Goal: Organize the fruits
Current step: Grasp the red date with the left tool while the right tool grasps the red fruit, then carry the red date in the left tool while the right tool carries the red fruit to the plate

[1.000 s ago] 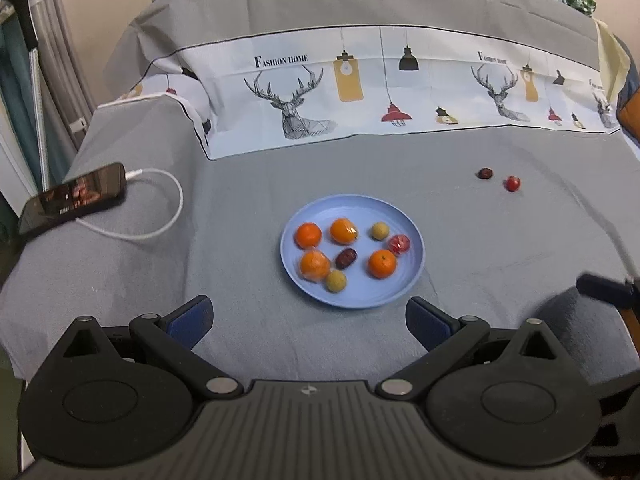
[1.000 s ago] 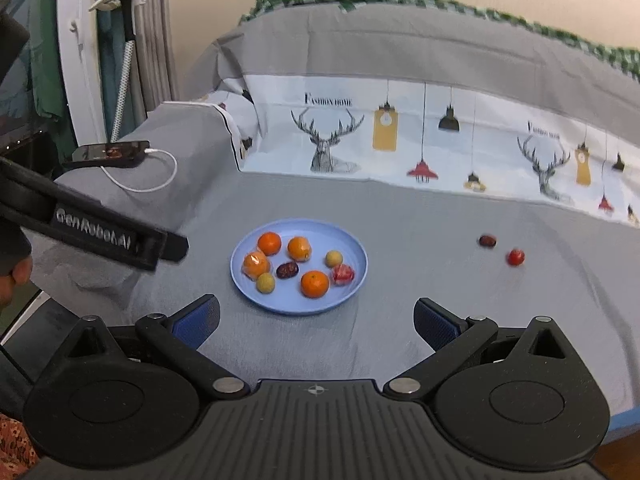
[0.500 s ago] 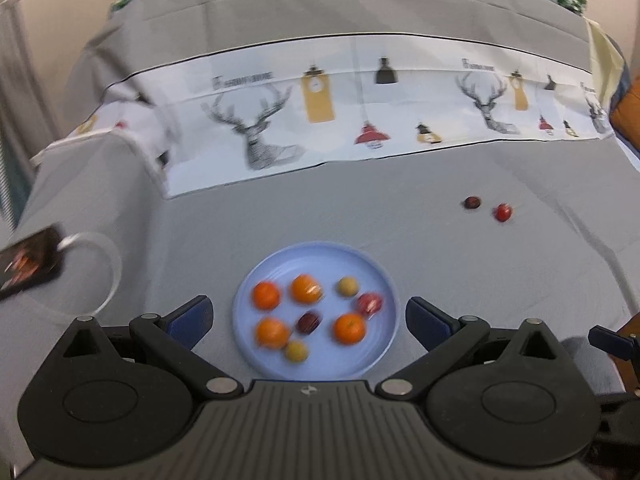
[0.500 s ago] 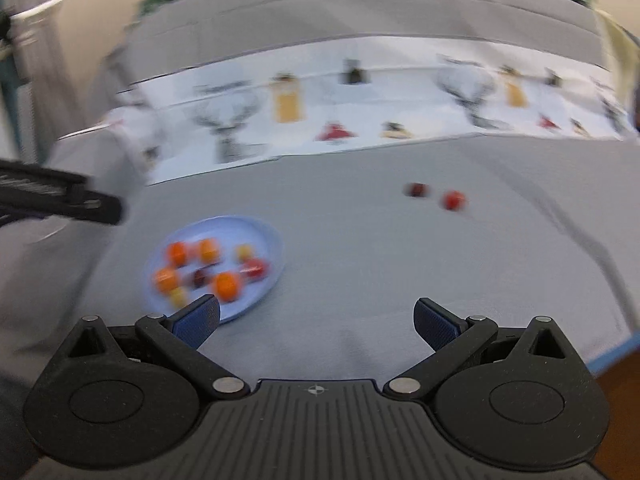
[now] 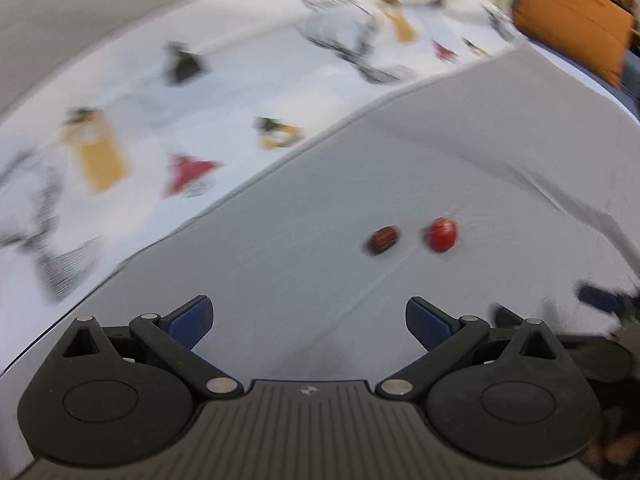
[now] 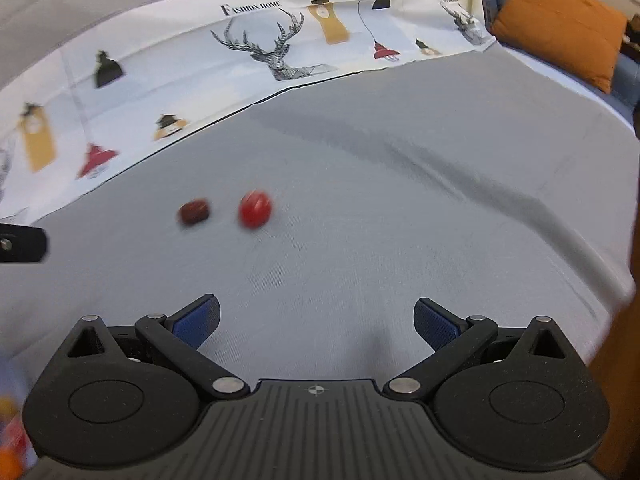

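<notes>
Two small fruits lie side by side on the grey cloth: a dark red date-like one [image 5: 383,239] [image 6: 194,212] and a bright red round one [image 5: 441,234] [image 6: 255,208]. My left gripper [image 5: 310,322] is open and empty, with both fruits ahead and a little to its right. My right gripper [image 6: 316,322] is open and empty, with the fruits ahead to its left. The blue plate with oranges shows only as a blurred sliver at the right wrist view's bottom left corner [image 6: 10,440].
A white printed band with deer and lamps [image 6: 276,46] runs across the back of the cloth. An orange cushion [image 6: 560,28] lies at the far right. The bed's right edge [image 6: 624,304] drops off close to my right gripper. The left wrist view is motion-blurred.
Both grippers have swung right and moved forward. The blue plate has left both views apart from a sliver, and the two loose red fruits are now much closer and larger.
</notes>
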A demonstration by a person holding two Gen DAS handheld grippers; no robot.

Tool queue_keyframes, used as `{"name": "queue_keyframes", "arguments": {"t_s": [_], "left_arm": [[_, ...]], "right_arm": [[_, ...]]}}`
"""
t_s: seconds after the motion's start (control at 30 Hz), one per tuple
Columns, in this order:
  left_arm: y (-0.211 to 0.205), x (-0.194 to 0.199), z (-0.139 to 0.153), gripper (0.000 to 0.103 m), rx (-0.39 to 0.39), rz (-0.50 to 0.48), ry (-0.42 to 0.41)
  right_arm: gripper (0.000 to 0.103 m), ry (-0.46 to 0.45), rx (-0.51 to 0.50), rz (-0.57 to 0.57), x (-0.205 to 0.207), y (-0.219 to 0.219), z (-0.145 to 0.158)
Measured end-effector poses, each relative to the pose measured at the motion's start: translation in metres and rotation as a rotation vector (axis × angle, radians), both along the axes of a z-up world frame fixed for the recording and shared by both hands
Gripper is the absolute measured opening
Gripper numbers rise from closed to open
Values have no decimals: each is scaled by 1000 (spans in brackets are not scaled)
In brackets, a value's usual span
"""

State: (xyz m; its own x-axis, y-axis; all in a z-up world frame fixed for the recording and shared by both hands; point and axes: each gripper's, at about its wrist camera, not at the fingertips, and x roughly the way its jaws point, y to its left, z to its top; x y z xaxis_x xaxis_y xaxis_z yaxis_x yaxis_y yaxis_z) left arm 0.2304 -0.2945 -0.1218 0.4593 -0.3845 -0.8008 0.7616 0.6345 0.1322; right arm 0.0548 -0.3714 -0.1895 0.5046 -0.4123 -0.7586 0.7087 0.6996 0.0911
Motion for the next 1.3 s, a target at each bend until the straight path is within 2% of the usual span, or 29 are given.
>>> {"name": "queue_keyframes", "arguments": {"t_s": [0.13, 0.23, 0.3, 0.4, 0.47, 0.5, 0.53, 0.57, 0.6, 0.63, 0.67, 0.7, 0.77, 0.87, 1.07, 1.17, 1.3], "left_arm": [[-41, 33, -33, 102, 2, -82, 32], [-60, 48, -54, 102, 7, -141, 65], [-73, 55, -65, 102, 17, -166, 75], [-88, 61, -77, 101, 27, -181, 101], [-95, 62, -80, 88, 26, -205, 120], [-99, 62, -82, 67, 33, -221, 127], [-104, 62, -85, 51, 47, -236, 130], [-106, 61, -86, 46, 51, -243, 117], [-106, 59, -85, 21, 42, -250, 108], [-106, 59, -84, 21, 42, -245, 109], [-104, 60, -83, 21, 38, -228, 119], [-102, 61, -82, 21, 31, -212, 131], [-94, 58, -75, 21, 29, -172, 116], [-72, 52, -56, 21, 13, -102, 100], [-5, 15, -3, 21, 9, 109, 121], [37, -22, 32, 21, -13, 189, 101], [97, -69, 69, 21, -34, 284, 94]], "right_arm": [[102, 31, -135, 78, 52, -14, -30], [102, 67, -191, 150, 80, -24, -52], [102, 24, -200, 156, 84, -30, -56], [102, -8, -155, 136, 82, -42, -58], [101, -23, -142, 136, 78, -45, -59], [101, -25, -147, 140, 78, -44, -60], [101, -25, -154, 140, 78, -43, -61], [97, -29, -164, 143, 80, -42, -62], [92, -38, -167, 156, 81, -41, -62], [75, -56, -164, 178, 81, -40, -62], [43, -86, -148, 211, 81, -40, -60], [33, -116, -133, 237, 80, -39, -58], [33, -121, -128, 241, 79, -40, -56], [33, -124, -154, 189, 72, -42, -51], [33, -103, -229, 90, 49, -36, -21], [34, -156, -220, 140, 25, -14, 13], [34, -214, -174, 316, -26, 36, 64]]}}
